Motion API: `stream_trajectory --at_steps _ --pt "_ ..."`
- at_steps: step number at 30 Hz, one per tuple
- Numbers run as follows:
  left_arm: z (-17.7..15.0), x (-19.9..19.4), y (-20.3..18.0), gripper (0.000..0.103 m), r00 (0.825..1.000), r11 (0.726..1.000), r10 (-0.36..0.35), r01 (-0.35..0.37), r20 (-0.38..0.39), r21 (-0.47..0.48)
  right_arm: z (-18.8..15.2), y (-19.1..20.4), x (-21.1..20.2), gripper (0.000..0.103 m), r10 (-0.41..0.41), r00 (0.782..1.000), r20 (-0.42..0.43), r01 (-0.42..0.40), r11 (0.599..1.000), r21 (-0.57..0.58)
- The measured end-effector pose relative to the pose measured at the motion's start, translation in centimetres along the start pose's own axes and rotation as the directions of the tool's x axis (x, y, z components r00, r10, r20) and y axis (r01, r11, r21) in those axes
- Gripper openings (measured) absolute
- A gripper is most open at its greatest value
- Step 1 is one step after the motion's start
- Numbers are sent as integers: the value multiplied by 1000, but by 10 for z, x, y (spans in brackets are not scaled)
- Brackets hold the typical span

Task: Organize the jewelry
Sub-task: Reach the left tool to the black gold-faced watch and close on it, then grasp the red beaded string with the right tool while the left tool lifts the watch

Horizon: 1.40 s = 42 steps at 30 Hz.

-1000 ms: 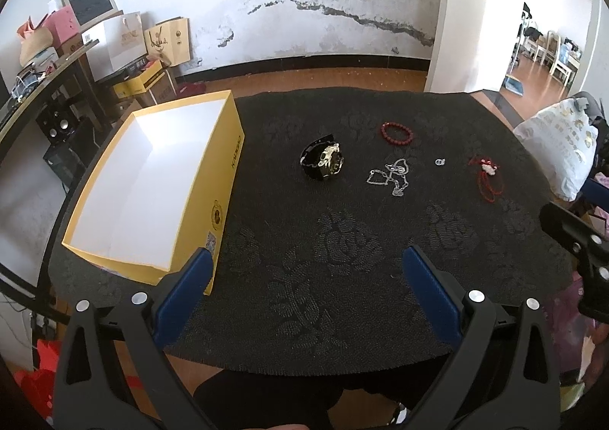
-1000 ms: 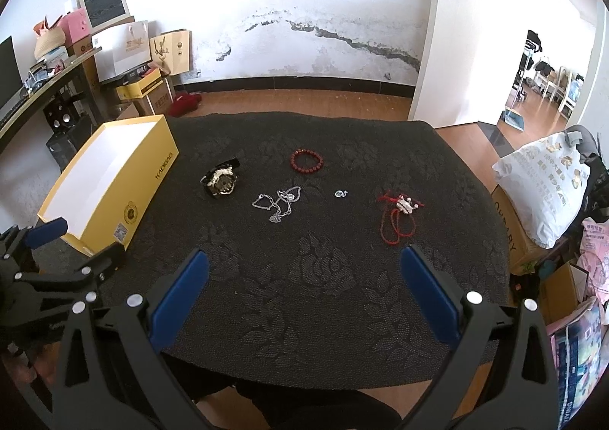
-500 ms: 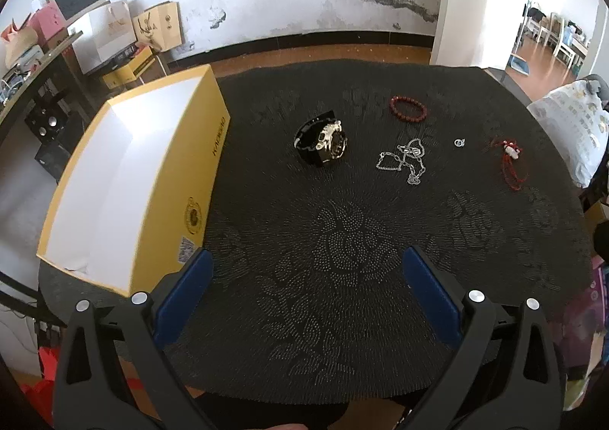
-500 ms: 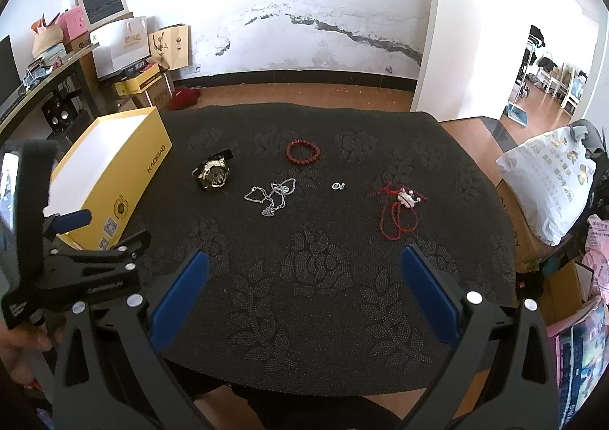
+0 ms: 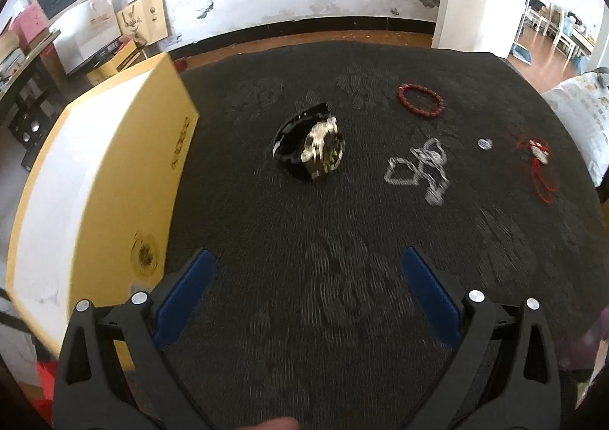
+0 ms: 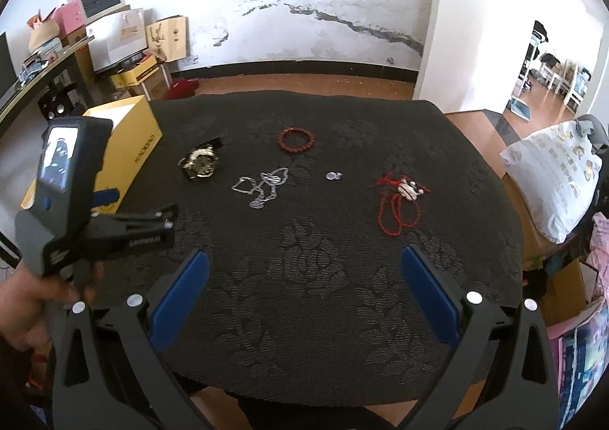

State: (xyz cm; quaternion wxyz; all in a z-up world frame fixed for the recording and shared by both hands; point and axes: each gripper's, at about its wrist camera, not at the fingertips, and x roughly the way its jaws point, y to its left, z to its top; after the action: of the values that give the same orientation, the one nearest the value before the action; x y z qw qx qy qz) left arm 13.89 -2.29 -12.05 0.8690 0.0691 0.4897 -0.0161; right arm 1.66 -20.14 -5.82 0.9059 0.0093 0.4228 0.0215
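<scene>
Left gripper (image 5: 306, 266) was held above the black patterned cloth (image 5: 342, 296), jaws spread wide, nothing between the blue pads (image 5: 182, 296). Frame was motion-blurred. Open yellow box (image 5: 114, 178) with white interior sat at left on the cloth. Watch (image 5: 310, 152), black strap and gold-toned case, lay just right of the box. Silver chain necklace (image 5: 418, 171) lay right of the watch; red bead bracelet (image 5: 420, 99) lay beyond it. Small silver piece (image 5: 485, 144) and red cord necklace (image 5: 540, 167) lay further right, near the cloth's edge.
</scene>
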Motion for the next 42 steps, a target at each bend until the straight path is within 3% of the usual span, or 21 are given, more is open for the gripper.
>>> stream_trajectory --at_steps 11,15,27,29,30,36,42 --pt "45 102 5 97 999 996 -45 44 -13 -71 -10 -27 31 97 -16 997 -74 20 999 46" --pt "50 111 7 97 998 994 -30 36 53 -102 -13 -32 38 97 -16 996 -89 20 998 54" --pt "50 112 7 97 997 991 5 4 72 -130 -17 -32 41 97 1 995 -103 2 999 36" --pt "49 108 10 84 996 990 12 0 84 -144 -18 -35 42 97 4 995 -104 1 999 44" --pt "48 104 10 67 995 989 23 -8 101 -146 -18 -35 43 97 3 994 -106 2 999 44" --pt "37 92 20 62 994 986 6 12 110 -166 -18 -34 45 97 -7 995 -97 10 1000 24" --pt "14 41 24 62 988 998 -8 18 156 -63 -25 -30 57 97 6 996 -84 -7 1000 -1"
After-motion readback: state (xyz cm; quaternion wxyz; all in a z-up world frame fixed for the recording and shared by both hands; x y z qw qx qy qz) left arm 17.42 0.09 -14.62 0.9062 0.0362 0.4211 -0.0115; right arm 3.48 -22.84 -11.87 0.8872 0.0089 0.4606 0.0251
